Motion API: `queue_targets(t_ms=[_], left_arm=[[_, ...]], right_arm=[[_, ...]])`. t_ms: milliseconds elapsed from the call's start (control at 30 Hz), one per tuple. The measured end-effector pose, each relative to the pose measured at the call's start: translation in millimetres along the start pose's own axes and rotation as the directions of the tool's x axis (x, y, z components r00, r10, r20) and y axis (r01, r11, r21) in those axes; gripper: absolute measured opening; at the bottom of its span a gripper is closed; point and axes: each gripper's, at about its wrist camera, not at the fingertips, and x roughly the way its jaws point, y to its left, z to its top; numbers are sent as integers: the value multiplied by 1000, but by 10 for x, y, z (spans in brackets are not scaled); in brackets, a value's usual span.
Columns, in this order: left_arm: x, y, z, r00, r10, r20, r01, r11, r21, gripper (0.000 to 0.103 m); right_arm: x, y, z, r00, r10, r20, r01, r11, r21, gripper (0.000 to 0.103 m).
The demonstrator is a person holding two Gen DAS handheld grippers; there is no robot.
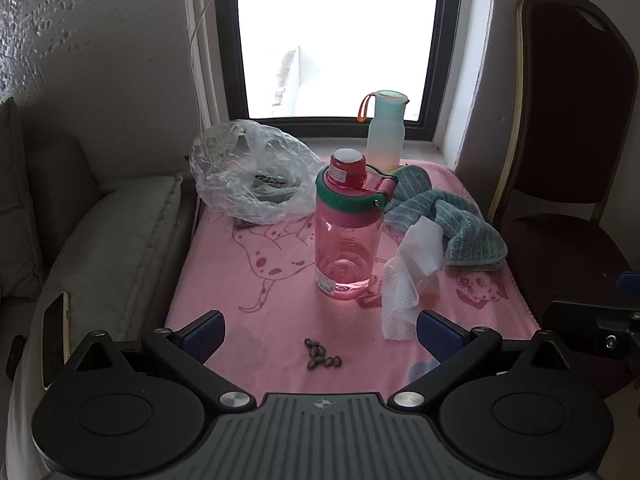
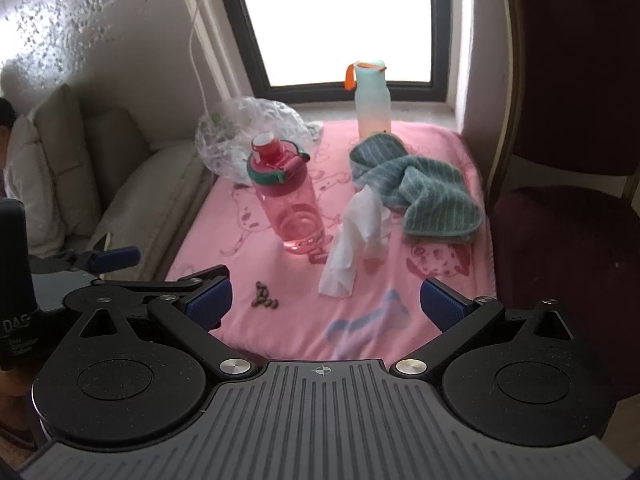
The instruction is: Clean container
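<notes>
A pink see-through bottle (image 1: 347, 232) with a red cap and green collar stands upright on the pink cloth-covered table (image 1: 248, 280); it also shows in the right wrist view (image 2: 294, 204). A white tissue (image 1: 412, 272) (image 2: 352, 236) lies crumpled to its right, and a teal towel (image 1: 444, 216) (image 2: 424, 184) lies behind that. A small pile of brown seeds (image 1: 322, 358) (image 2: 264, 296) lies in front of the bottle. My left gripper (image 1: 320, 334) is open and empty, near the seeds. My right gripper (image 2: 326, 302) is open and empty, short of the tissue.
A crumpled clear plastic bag (image 1: 252, 172) (image 2: 248, 132) lies at the back left. A pale teal bottle (image 1: 387, 130) (image 2: 373, 98) stands by the window. A dark red chair (image 1: 572, 160) stands right of the table, a beige sofa (image 1: 112, 224) left, with a phone (image 1: 54, 340) on it.
</notes>
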Motion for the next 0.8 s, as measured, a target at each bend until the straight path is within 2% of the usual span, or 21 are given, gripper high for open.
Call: queue_targets(t_ms=[67, 133, 200, 300, 533, 800], left_arm=[[-19, -2, -42, 1000, 16, 11, -16, 1000, -4, 102], [-31, 2, -69, 1000, 18, 11, -18, 1000, -7, 102], [-25, -2, -68, 1000, 17, 5, -17, 1000, 0, 102], [-26, -11, -67, 1000, 7, 7, -7, 1000, -1, 102], [-31, -50, -69, 1000, -3, 3, 3, 1000, 18, 102], [17, -44, -33, 1000, -2, -3, 2, 1000, 11, 102]], right_arm=[[-18, 24, -114, 998, -24, 52, 23, 1000, 5, 103], [-34, 18, -226, 996, -14, 92, 10, 999, 39, 103], [-1, 1, -288, 997, -7, 73, 1, 997, 79, 103], [52, 10, -282, 1000, -15, 19, 14, 1000, 21, 103], [22, -64, -231, 999, -7, 43, 4, 998, 68, 103], [67, -66, -176, 999, -3, 48, 0, 998, 67, 103]])
